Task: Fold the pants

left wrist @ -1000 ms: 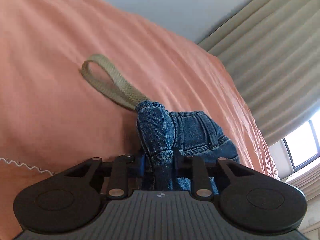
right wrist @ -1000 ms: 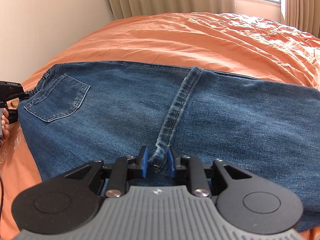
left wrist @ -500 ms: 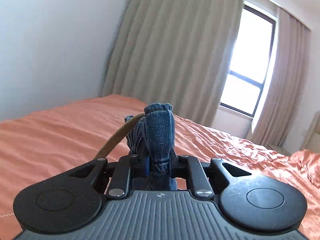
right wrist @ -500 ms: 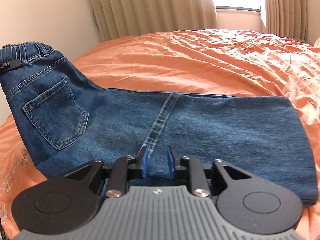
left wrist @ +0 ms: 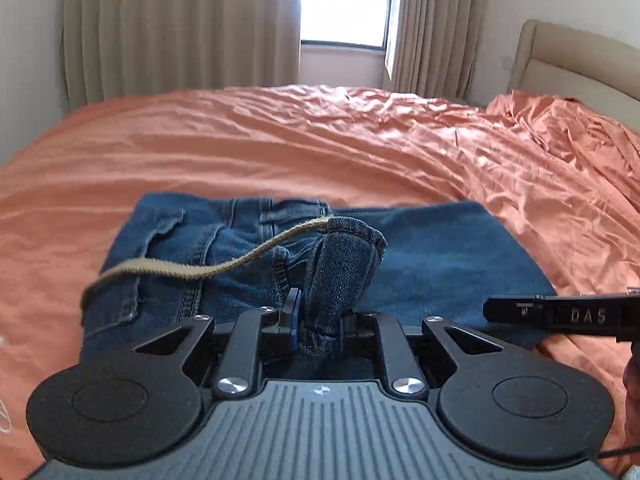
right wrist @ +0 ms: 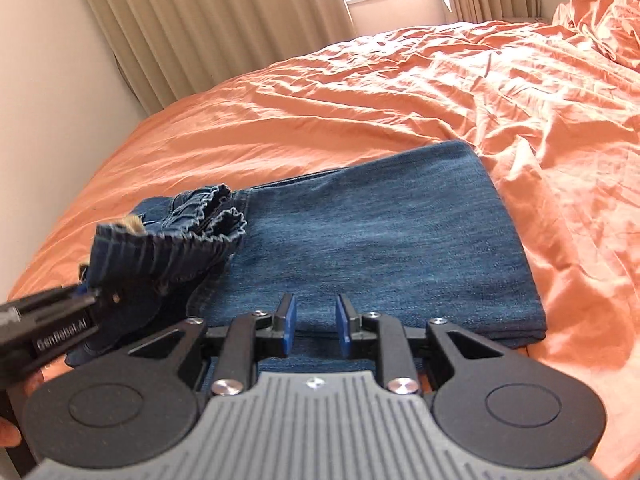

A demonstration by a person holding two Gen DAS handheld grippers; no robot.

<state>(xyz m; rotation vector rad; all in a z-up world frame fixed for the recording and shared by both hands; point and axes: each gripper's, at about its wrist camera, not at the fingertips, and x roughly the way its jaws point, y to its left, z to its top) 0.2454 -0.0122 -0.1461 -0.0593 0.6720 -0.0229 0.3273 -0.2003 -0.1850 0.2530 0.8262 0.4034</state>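
The jeans [right wrist: 380,248] are spread on the orange bedspread [right wrist: 360,100], their waistband [left wrist: 340,264] clenched in the left gripper [left wrist: 316,320]. Nothing is held between the parted jaws of the right gripper [right wrist: 312,326]. The waistband should be carried toward two o'clock and laid flush over the leg hems, drawstring [left wrist: 192,268] tucked in.

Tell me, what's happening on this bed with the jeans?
A person is folding jeans on an orange bed, using a handheld claw in each hand. The left claw is clamped on the bunched waistband, carrying it over the legs, which lie flat and doubled. A tan drawstring trails from the waistband. The right claw hovers at the near edge of the legs, its jaws a little apart with no cloth between them.
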